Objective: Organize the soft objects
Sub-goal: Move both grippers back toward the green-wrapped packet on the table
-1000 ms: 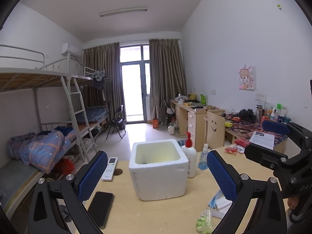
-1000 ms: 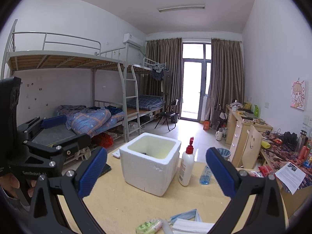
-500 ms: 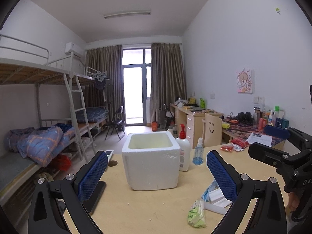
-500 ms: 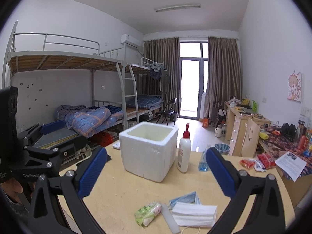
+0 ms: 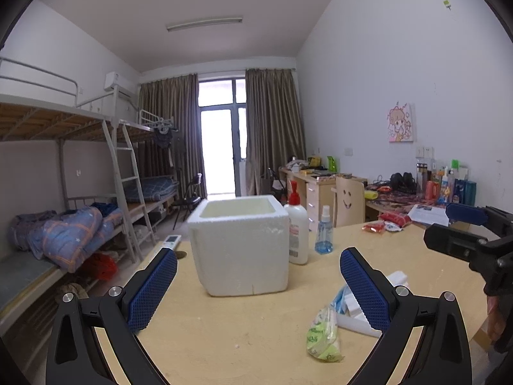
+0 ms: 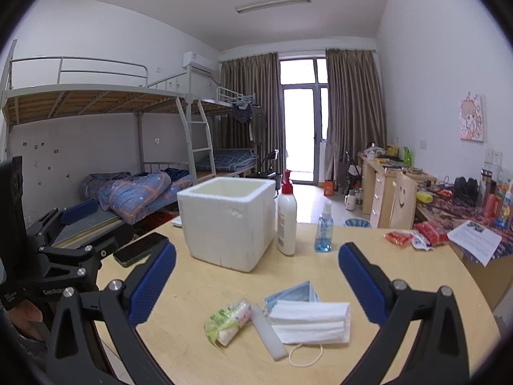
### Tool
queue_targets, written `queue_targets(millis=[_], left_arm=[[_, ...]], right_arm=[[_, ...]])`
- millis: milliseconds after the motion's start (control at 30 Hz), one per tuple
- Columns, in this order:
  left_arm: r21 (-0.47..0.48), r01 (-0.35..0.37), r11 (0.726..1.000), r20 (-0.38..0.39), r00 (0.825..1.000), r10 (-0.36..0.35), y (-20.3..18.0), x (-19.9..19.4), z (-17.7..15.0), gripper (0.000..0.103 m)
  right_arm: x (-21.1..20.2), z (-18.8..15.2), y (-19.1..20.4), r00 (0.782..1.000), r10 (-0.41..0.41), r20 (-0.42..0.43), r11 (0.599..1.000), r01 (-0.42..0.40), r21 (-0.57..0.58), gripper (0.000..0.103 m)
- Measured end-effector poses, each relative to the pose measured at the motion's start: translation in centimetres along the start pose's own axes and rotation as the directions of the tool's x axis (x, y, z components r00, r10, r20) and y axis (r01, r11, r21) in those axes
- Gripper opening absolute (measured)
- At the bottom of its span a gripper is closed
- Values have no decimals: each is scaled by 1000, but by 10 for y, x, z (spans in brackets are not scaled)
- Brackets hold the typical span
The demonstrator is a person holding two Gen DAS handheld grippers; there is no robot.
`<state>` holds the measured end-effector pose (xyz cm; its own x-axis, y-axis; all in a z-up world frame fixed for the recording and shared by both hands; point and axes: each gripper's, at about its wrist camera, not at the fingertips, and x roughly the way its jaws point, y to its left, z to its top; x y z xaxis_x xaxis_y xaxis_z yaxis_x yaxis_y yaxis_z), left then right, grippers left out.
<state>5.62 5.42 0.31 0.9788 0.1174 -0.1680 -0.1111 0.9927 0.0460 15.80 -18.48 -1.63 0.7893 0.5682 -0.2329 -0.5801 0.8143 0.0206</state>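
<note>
A white foam box [image 5: 240, 250] [image 6: 227, 221] stands open-topped on the round wooden table [image 6: 198, 288]. In front of it lie a green tissue pack [image 6: 228, 320] [image 5: 322, 333], a white foam strip [image 6: 268, 332], a stack of white face masks [image 6: 309, 320] and a blue mask [image 6: 293, 295]. My right gripper [image 6: 256, 284] is open and empty, above the masks. My left gripper [image 5: 258, 288] is open and empty, in front of the box, with the tissue pack by its right finger.
A white pump bottle [image 6: 286, 215] and a small blue spray bottle [image 6: 323, 231] stand right of the box. A black phone [image 6: 139, 248] and a remote [image 5: 171, 240] lie at the table's left. Red snack packs [image 6: 413, 235] lie far right. Bunk beds [image 5: 64, 224] stand left.
Both grippers have dropped lower and tilted toward the table. The box's inside is no longer seen, and the masks and tissue pack now show fully. The jaws stay open.
</note>
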Motion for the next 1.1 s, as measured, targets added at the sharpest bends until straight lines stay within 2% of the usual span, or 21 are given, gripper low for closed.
queue_targets(millis=[100,233,467,600,767,1100], left_arm=[[-2,15,1000,0,1000,-15,-2,3,-12,102],[8,-5,1000,4,1000,5,-4,2,-27,102],[2,11,1000,-4,1000,-11,-9,5,-32,102],[14,42,999,-30,999,-42,-18,10,-38,102],[17,57,998,-79,995,-56,-24,20,-44,102],[19,108,994,-171,980,-103,-40,40,-50,102]], right_arm=[[0,-7,-4,1000,-9,-2,1000,9,8,102],[-2,-21,-9,1000,-9,-12,1000,9,15,102],[-3,-40,-19,999,-25,-45,999,26,20,102],[-5,-43,-29,999,-31,-43,998,33,48,102],[2,-47,-39,995,-55,-81,996,61,71,102],[16,-53,-50,988,-62,-141,995,73,75,102]])
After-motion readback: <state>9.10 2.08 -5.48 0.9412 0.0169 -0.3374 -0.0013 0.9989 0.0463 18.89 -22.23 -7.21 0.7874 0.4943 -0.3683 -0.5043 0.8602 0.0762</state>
